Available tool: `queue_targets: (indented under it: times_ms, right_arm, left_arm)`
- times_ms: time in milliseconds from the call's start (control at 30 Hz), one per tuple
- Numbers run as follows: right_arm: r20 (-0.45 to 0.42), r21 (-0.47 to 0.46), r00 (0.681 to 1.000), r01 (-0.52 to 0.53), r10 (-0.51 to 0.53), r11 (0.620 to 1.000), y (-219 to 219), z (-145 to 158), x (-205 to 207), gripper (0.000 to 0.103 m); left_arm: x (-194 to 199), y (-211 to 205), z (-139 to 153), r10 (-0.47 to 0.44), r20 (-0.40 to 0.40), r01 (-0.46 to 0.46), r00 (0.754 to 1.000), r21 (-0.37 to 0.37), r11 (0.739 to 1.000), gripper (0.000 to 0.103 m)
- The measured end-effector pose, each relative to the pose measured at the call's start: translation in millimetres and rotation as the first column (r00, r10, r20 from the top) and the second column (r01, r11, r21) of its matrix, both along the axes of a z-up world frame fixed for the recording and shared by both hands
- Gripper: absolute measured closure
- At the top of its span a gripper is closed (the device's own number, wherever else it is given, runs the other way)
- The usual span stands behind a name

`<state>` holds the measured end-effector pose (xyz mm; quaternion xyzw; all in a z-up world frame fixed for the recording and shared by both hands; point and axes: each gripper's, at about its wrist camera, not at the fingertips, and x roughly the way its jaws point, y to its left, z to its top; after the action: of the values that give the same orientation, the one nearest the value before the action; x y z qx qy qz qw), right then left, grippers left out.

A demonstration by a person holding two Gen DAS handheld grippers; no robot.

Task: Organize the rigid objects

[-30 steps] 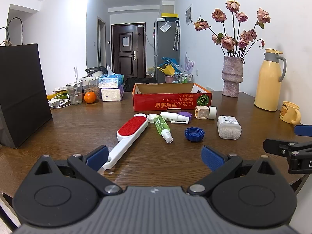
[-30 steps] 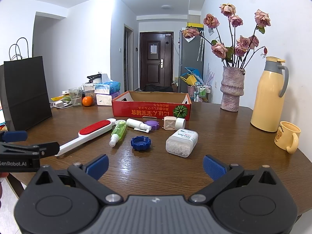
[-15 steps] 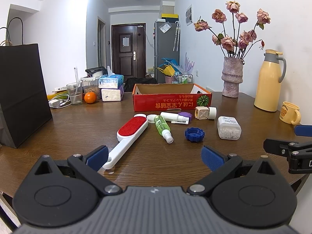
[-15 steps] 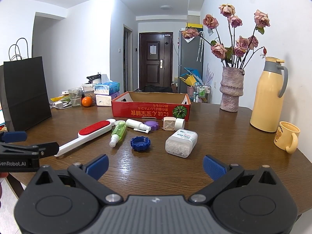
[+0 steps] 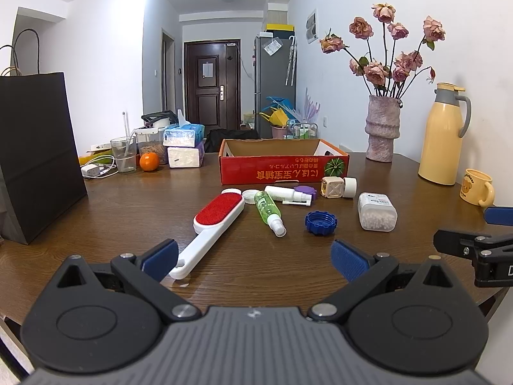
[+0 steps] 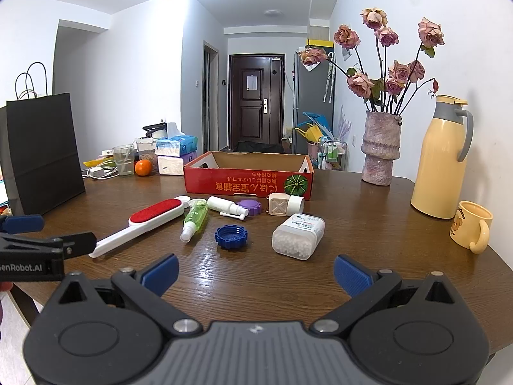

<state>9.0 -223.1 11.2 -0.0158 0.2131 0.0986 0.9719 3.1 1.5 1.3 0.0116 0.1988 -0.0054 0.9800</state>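
Note:
A red cardboard box [image 5: 283,170] stands open at mid-table, also in the right wrist view [image 6: 248,183]. In front of it lie a red-and-white lint brush [image 5: 213,227], a green spray bottle [image 5: 268,211], a white spray bottle [image 5: 285,194], a purple cap [image 5: 304,190], a blue cap [image 5: 320,223], a beige cube [image 5: 332,187] and a clear bead container [image 5: 376,211]. My left gripper [image 5: 255,258] is open and empty, near the brush handle. My right gripper [image 6: 256,272] is open and empty, short of the blue cap [image 6: 231,236] and bead container [image 6: 298,235].
A black paper bag [image 5: 35,154] stands at the left. A glass, orange [image 5: 149,162] and tissue packs sit at the back left. A vase of roses [image 5: 383,134], yellow thermos [image 5: 444,134] and yellow mug [image 5: 477,187] stand at the right, near the table edge.

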Motion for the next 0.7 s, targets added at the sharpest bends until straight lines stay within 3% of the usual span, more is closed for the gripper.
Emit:
queue_targets:
  times_ms: [700]
  right_arm:
    - [0.0,-0.002,1.0,0.0,0.0,1.0,0.1,-0.5,0.1,0.0]
  left_arm:
    - [-0.2,0.4,-0.3,-0.001,0.002,0.001,1.0,-0.002,1.0,0.0]
